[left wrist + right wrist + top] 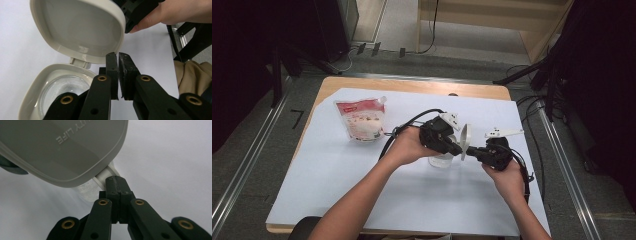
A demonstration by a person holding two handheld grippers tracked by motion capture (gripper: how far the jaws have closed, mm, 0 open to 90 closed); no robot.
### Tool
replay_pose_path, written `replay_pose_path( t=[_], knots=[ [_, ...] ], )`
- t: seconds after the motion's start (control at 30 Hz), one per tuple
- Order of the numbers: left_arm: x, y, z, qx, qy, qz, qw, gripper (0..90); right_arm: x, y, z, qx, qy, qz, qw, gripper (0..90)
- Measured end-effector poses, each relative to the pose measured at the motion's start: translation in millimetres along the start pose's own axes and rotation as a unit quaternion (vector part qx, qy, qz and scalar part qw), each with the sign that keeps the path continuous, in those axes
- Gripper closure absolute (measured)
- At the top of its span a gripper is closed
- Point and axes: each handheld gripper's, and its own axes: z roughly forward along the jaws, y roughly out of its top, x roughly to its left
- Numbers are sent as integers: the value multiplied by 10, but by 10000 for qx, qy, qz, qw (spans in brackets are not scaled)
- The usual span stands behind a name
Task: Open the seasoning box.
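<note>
lid (77, 27) glossy, rounded-square, cream plastic

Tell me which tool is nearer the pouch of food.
Left. The left tool sits at the open container, right of the pouch; the right tool lies farther right, beyond the raised lid.

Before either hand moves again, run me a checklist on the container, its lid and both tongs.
1. Container upright on the white sheet: ok.
2. Hinged lid open, standing up over the mouth: ok.
3. Left tongs shut, tips at the lid's lower rim; gripping anything: cannot tell.
4. Right tongs shut, tips against the hinge tab under the lid: ok.
5. Container interior looks clear, only glassy reflections: cannot tell if empty.
6. Pouch lies apart at the far left, out of the hands' way: ok.
</note>
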Motion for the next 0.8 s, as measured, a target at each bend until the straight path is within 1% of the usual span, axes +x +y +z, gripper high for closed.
replay_pose_path(
  t=[0.1,0.13,0.17,0.2,0.23,0.3,0.33,0.43,0.5,0.57,0.63,0.67,0.8],
  knots=[
    [10,-9,-11,-14,-6,-46,10000,851,-4,-6,-3,-33,4,-24,10000,900],
    [20,-14,-27,8,-40,-48,10000,845,0,-4,-10,-50,-4,-26,10000,900],
    [21,-24,-35,-42,1,-75,10000,832,3,-3,-15,-57,17,-10,10000,900],
    [33,-31,-54,-46,-2,-88,10000,815,6,-3,-18,-62,29,-6,10000,900],
    [40,-41,-65,-93,1,-143,9999,797,6,-5,-22,-48,35,-19,10000,900],
    [62,-59,-104,-134,-21,-165,9998,745,9,-12,-36,-53,54,1,10000,900],
    [67,-69,-124,-166,-3,-192,9997,699,12,-15,-47,-58,72,-9,10000,900],
    [92,-96,-187,-258,53,-292,9992,624,40,-31,-78,-67,130,-20,9999,900],
    [116,-115,-227,-293,78,-332,9990,582,62,-50,-89,-15,158,-56,9999,900],
    [135,-141,-255,-353,86,-432,9984,530,85,-73,-86,25,187,-73,9998,900],
    [144,-166,-274,-368,168,-378,9985,473,94,-90,-73,52,199,-52,9998,900],
    [145,-177,-282,-363,217,-388,9984,427,96,-97,-66,75,230,-48,9997,900],
    [163,-224,-330,-370,203,-507,9978,437,88,-116,-25,119,215,-65,9997,900]
  ],
)
